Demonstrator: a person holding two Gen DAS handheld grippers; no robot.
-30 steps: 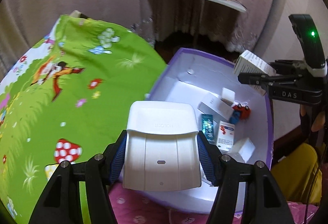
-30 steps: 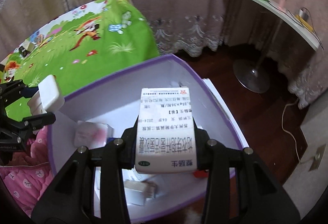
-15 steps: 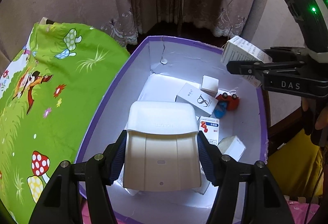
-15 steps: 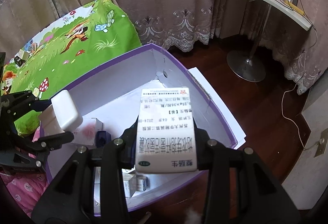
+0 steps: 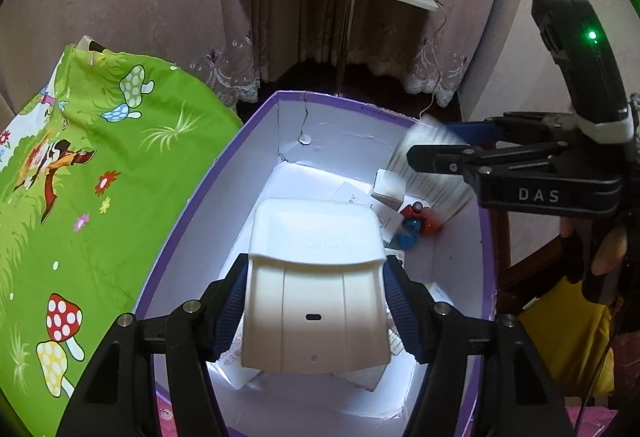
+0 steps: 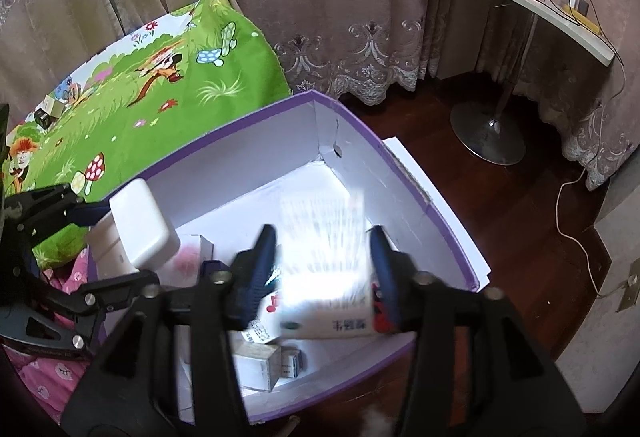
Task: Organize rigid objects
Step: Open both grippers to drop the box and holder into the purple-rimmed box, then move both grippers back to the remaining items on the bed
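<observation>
Purple-rimmed box [image 5: 486, 249] lies under both grippers: the right gripper [image 6: 322, 269] has just been opening, its carton [image 6: 324, 257] blurred and loose between parted jaws above the box. The left gripper [image 5: 314, 311] clamps the white case [image 5: 314, 277] over the box; best lower it near the floor before letting go.

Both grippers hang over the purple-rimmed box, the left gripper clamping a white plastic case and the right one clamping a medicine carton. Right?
Not the right gripper: the right wrist view shows its jaws just opened, and the blurred medicine carton sits loose between them. The left gripper does clamp the white case above the box.
</observation>
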